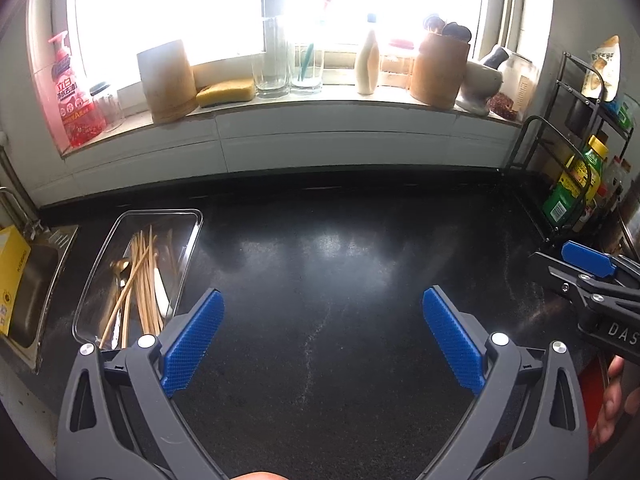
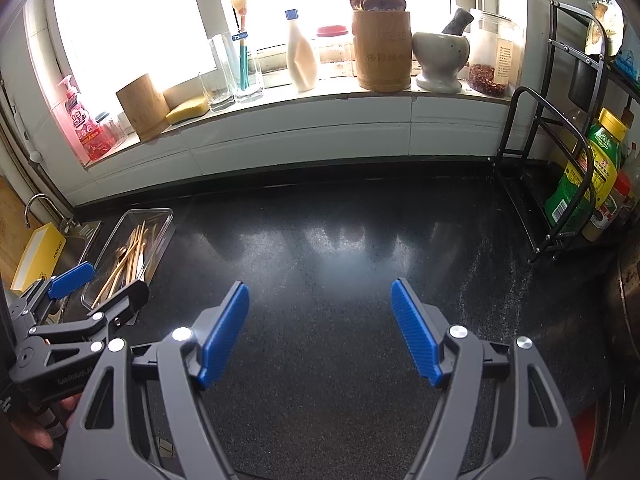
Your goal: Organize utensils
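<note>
Chopsticks (image 1: 138, 280) lie lengthwise in the clear tray (image 1: 192, 240) at the tabletop's (image 1: 340, 260) left edge, pale wood. My left hand-held gripper (image 1: 322, 336) and right hand-held gripper (image 2: 320, 328) are both spread, empty.

Window (image 1: 172, 4) blown out white, backlighting the sill. Glare patches on dark counter (image 1: 340, 248). Fisheye bends edges; corners vignetted.

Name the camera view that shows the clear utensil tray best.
The left wrist view: the tray sits close, with chopsticks and a spoon distinct. In the right wrist view it is smaller, its near end hidden behind the left tongs.
</note>
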Demonstrator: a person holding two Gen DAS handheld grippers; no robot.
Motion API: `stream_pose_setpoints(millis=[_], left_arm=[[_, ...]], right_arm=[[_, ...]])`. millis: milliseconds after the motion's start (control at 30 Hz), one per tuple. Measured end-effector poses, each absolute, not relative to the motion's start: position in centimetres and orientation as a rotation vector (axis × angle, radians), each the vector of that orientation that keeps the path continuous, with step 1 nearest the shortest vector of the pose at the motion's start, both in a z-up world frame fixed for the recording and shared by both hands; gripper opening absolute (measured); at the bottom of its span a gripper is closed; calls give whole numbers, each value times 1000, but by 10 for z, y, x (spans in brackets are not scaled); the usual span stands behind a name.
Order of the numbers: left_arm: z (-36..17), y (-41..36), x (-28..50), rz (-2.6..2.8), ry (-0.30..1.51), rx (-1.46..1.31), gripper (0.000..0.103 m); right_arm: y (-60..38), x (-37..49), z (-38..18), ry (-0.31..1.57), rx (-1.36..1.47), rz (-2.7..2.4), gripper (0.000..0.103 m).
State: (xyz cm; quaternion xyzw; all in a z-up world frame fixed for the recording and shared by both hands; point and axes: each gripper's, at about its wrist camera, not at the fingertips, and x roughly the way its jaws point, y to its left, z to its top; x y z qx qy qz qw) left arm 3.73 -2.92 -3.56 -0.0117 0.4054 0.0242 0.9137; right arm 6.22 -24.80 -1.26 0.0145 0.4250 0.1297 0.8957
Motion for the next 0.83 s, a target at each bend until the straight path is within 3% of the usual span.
stream_pose_setpoints(millis=[833], left_arm=[[-42, -22, 46, 90, 875, -21, 97]], right_arm=[[-247, 62, -12, 879, 33, 264, 72]])
